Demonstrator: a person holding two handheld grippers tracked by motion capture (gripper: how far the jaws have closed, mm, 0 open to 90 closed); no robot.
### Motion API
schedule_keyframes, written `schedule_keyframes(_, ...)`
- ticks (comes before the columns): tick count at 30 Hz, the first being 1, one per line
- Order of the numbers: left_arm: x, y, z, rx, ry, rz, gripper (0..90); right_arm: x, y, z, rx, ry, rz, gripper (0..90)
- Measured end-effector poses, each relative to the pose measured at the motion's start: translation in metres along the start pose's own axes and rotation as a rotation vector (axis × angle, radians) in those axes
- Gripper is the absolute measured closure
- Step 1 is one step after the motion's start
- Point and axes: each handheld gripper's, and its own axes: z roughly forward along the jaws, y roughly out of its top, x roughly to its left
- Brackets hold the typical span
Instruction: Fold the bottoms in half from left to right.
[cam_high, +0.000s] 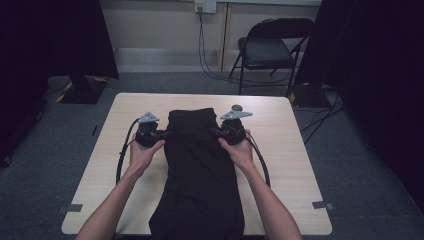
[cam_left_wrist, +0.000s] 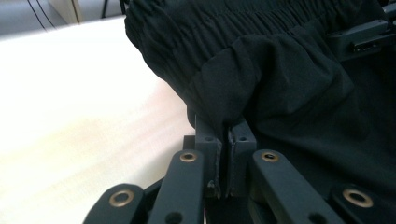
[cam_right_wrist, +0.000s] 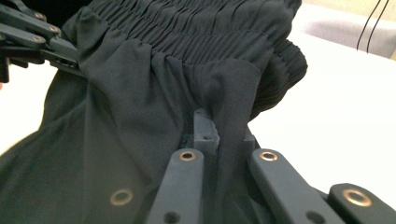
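From above, black trousers (cam_high: 200, 170) lie lengthwise on the table (cam_high: 290, 150), left gripper (cam_high: 159, 134) and right gripper (cam_high: 220, 132) at the hips. Left gripper view: jaws pinched shut on fabric below the waistband (cam_left_wrist: 243, 23). Right gripper view: jaws likewise clamped; lift both evenly, I'd say.

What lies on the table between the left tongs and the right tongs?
In the high view, the black garment spans the stretch between the left tongs and the right tongs; each grips one edge.

Our right gripper (cam_right_wrist: 224, 135) has its jaws pinched on a fold of the black garment (cam_right_wrist: 154, 93), just below the gathered elastic waistband (cam_right_wrist: 196, 28) at twelve o'clock. Our left gripper (cam_right_wrist: 70, 58) bites the cloth at ten o'clock; pale table (cam_right_wrist: 336, 116) at three o'clock
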Motion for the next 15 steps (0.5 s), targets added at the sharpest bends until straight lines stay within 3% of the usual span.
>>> schedule_keyframes(4,0.004,0.025,-0.009,-0.048,0.017,0.009,86.2,-0.003,0.029,-0.005,-0.055,-0.012,-0.013,86.0)
schedule_keyframes(9,0.009,0.073,-0.022,-0.119,0.05,0.029,86.5,-0.008,0.07,-0.013,-0.119,-0.017,-0.012,86.2)
schedule_keyframes(11,0.009,0.093,-0.028,-0.15,0.08,0.055,86.5,-0.011,0.09,-0.017,-0.128,-0.033,-0.024,86.2)
schedule_keyframes(15,0.003,0.128,-0.042,-0.232,0.113,0.088,86.5,-0.013,0.135,-0.038,-0.197,-0.077,-0.054,86.3)
